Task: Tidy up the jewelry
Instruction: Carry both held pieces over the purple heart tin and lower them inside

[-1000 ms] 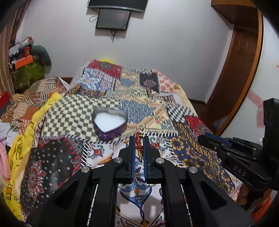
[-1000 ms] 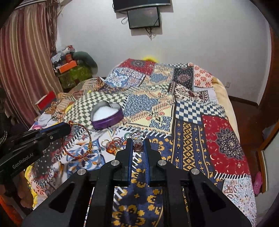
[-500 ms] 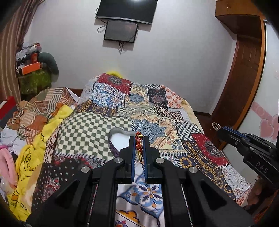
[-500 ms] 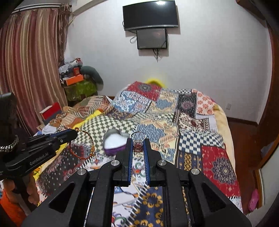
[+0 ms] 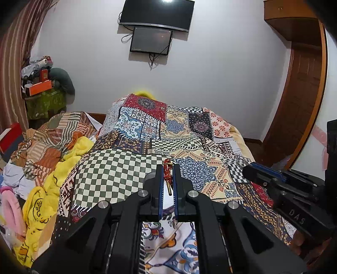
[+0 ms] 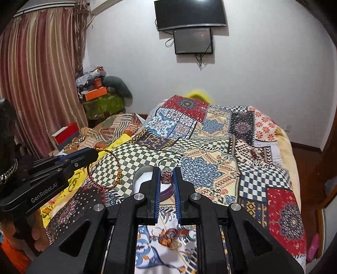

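Observation:
My left gripper (image 5: pixel 168 168) is shut on a red and gold bangle (image 5: pixel 167 175), seen edge-on between the fingers. From the right wrist view the bangle (image 6: pixel 105 168) hangs as a loop from the left gripper (image 6: pixel 92 155). My right gripper (image 6: pixel 167 171) is shut on a silver ring with a dark red stone (image 6: pixel 166 176); it also shows at the right gripper's tip in the left wrist view (image 5: pixel 242 163). The heart-shaped purple box with a white lining (image 6: pixel 143 179) sits on the quilt just beyond and below both grippers, mostly hidden by the fingers.
A patchwork quilt (image 6: pixel 210 147) covers the bed. More rings and loose jewelry (image 6: pixel 168 234) lie on the quilt under the right gripper. Crumpled clothes (image 5: pixel 42 168) are piled at the left. A TV (image 5: pixel 155 12) hangs on the far wall. A wooden door (image 5: pixel 294 105) stands at the right.
Both grippers have risen and tilted up from the quilt, each keeping its piece. The heart box has dropped lower in both views and is now mostly hidden behind the fingers.

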`<state>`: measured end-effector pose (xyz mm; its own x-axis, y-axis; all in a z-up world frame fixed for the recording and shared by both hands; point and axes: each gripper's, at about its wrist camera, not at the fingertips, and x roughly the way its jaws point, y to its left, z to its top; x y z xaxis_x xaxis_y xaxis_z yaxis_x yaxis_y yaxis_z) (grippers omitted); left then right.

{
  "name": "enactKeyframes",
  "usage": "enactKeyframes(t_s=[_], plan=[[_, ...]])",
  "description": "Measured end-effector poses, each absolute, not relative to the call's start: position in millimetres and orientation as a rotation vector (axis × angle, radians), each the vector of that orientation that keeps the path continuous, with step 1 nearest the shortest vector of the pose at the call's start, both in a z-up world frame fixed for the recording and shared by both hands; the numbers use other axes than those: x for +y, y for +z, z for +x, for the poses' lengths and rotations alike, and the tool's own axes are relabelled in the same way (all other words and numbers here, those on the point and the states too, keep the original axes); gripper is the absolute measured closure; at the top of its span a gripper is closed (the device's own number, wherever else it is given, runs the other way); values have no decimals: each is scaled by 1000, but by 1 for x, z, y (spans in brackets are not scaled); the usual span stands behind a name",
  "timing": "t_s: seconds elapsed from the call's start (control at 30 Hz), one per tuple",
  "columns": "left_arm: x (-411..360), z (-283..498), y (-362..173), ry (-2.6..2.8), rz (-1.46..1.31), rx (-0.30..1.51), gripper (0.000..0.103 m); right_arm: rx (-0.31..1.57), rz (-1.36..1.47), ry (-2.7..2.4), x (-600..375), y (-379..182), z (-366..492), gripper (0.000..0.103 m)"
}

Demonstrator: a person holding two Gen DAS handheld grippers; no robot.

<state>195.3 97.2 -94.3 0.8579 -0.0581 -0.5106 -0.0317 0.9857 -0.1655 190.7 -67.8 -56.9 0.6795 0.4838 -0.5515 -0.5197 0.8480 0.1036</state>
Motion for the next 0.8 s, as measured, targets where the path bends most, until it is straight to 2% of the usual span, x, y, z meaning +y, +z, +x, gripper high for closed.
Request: enactKeyframes(t_s=[0.8], plan=[[106,285,-158,-49,-174,737,97,842,-228,697,-17,-110,265,93]])
